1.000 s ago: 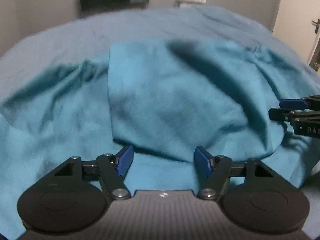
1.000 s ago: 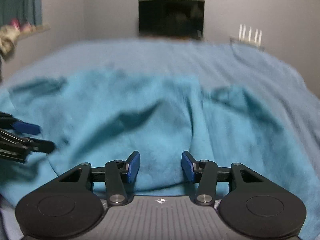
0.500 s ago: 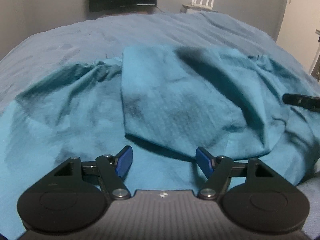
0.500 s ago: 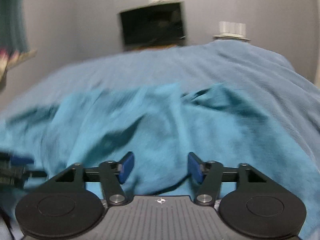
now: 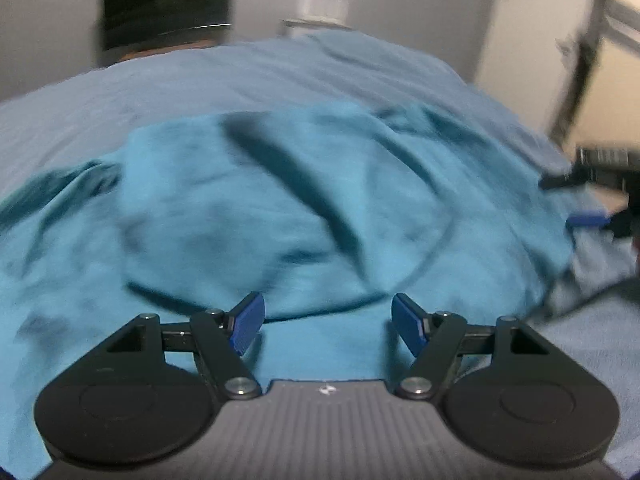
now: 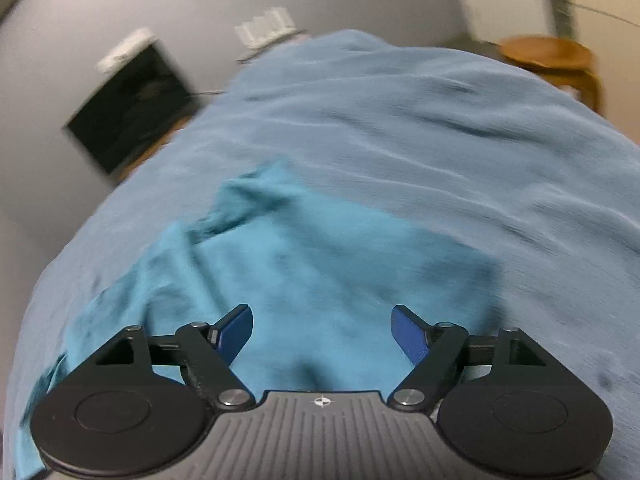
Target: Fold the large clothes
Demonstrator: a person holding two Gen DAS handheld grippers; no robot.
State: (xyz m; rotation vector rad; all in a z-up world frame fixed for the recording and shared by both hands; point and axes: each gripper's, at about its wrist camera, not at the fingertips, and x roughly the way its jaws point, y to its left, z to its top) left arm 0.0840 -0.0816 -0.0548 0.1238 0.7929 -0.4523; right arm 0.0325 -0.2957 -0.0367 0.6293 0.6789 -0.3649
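Observation:
A large teal garment [image 5: 248, 216] lies rumpled on the bed, one part folded over the rest with a curved hem near me. It also shows in the right wrist view [image 6: 320, 280]. My left gripper [image 5: 327, 326] is open and empty, just above the garment's near part. My right gripper [image 6: 322, 334] is open and empty, over the garment's right side. The right gripper also shows at the far right of the left wrist view [image 5: 596, 200], blurred, beside the garment's right edge.
The garment lies on a grey-blue bedspread [image 6: 440, 132] [image 5: 280, 68]. A dark screen [image 5: 164, 4] [image 6: 128, 112] stands against the far wall. A wooden stool [image 6: 552, 60] is beyond the bed's right side. A door frame [image 5: 592, 40] is at the right.
Both grippers have swung to the right. The right gripper's jaws have opened wider. The right view now shows the garment's right side and the bare bedspread.

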